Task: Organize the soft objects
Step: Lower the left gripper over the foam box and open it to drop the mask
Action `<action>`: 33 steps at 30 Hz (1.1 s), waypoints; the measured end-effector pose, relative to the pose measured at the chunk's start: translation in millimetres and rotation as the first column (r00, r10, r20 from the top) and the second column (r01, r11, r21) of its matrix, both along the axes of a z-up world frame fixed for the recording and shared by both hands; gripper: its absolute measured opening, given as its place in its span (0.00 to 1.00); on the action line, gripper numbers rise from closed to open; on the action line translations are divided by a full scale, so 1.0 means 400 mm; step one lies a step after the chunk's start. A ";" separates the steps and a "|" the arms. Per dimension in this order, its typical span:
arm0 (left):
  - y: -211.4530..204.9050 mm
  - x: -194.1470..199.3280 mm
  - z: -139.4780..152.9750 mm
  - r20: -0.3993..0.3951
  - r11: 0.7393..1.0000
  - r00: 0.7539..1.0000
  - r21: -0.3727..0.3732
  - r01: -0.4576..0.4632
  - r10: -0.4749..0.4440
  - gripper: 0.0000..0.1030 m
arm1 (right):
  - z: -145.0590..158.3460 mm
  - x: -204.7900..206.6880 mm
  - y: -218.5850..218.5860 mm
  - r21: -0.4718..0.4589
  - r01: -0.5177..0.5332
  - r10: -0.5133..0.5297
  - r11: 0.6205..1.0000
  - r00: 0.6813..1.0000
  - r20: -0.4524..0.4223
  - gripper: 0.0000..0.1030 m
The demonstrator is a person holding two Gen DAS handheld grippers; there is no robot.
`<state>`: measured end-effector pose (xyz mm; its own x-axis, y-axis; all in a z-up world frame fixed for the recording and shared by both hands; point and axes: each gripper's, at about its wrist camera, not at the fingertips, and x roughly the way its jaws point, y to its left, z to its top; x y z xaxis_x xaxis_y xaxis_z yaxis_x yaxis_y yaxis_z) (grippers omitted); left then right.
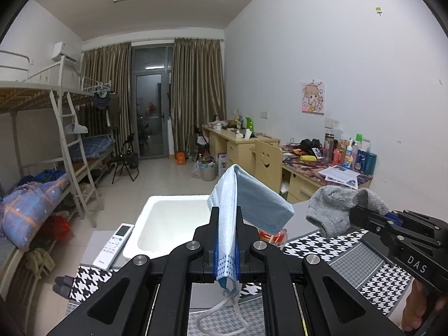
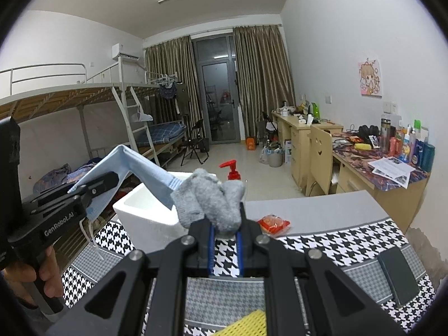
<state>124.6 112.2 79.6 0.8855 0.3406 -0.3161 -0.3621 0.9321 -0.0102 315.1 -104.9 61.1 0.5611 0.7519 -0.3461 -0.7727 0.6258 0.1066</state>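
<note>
With our left gripper fingers pinching the blue face mask and our right gripper fingers pinching the grey sock above the white foam box, the mask's dangling ear loop could snag on the box's rim as it goes in.

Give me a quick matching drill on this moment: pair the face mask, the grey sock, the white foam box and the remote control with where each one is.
Things:
1. face mask
2. grey sock
3. white foam box
4. remote control

Places:
A. lying on the table left of the box
B. clamped in the right gripper
C. standing open at the table's far edge
D. clamped in the left gripper

Pairs: 1-D, 2-B, 3-C, 4-A
</note>
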 end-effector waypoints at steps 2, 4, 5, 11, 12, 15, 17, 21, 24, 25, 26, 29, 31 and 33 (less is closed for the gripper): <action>0.008 0.005 0.003 0.003 1.000 1.000 0.003 -0.008 0.008 0.08 | 0.001 0.003 0.008 -0.001 0.001 -0.001 1.000 1.000 0.003 0.15; 0.018 0.008 0.005 0.006 1.000 1.000 0.001 -0.016 0.016 0.08 | 0.003 0.006 0.017 -0.001 0.008 -0.008 1.000 1.000 0.005 0.15; 0.026 0.009 0.007 0.009 1.000 1.000 -0.001 -0.022 0.022 0.08 | 0.004 0.010 0.018 0.000 0.008 -0.008 1.000 1.000 0.003 0.15; 0.065 0.015 0.022 0.024 0.998 0.997 -0.004 -0.070 0.070 0.08 | 0.012 0.024 0.044 -0.006 0.005 -0.005 1.000 1.000 0.004 0.15; 0.071 0.017 0.023 0.025 0.997 0.997 -0.005 -0.076 0.076 0.08 | 0.014 0.025 0.049 -0.007 0.003 -0.002 1.000 1.000 0.004 0.15; 0.085 0.023 0.022 0.023 0.996 0.996 -0.008 -0.090 0.090 0.08 | 0.021 0.027 0.065 -0.009 -0.006 0.006 1.000 1.000 0.003 0.15; 0.089 0.028 0.021 0.020 0.995 0.995 -0.006 -0.100 0.100 0.08 | 0.024 0.027 0.075 -0.010 -0.007 0.007 1.000 1.000 0.007 0.15; 0.096 0.034 0.020 0.016 0.993 0.993 0.000 -0.116 0.116 0.08 | 0.030 0.028 0.094 -0.010 -0.014 0.014 1.000 1.000 0.011 0.15; 0.110 0.042 0.018 0.013 0.990 0.990 0.012 -0.143 0.143 0.08 | 0.035 0.033 0.111 -0.008 -0.029 0.029 1.000 1.000 0.003 0.15; 0.116 0.047 0.016 0.011 0.989 0.989 0.009 -0.150 0.150 0.08 | 0.036 0.033 0.117 -0.009 -0.035 0.035 0.999 0.999 0.002 0.15; 0.123 0.052 0.013 0.007 0.988 0.988 0.009 -0.157 0.157 0.08 | 0.036 0.033 0.124 -0.010 -0.040 0.040 0.999 0.999 0.002 0.15; 0.140 0.063 0.005 -0.011 0.986 0.986 -0.006 -0.169 0.169 0.08 | 0.036 0.031 0.141 -0.015 -0.056 0.056 0.998 0.998 0.002 0.15; 0.149 0.066 0.001 -0.015 0.984 0.984 -0.018 -0.177 0.177 0.08 | 0.036 0.030 0.151 -0.019 -0.064 0.064 0.998 0.998 0.005 0.15; 0.158 0.069 -0.002 -0.020 0.983 0.983 -0.020 -0.184 0.183 0.08 | 0.032 0.032 0.166 -0.030 -0.068 0.068 0.997 0.998 0.002 0.15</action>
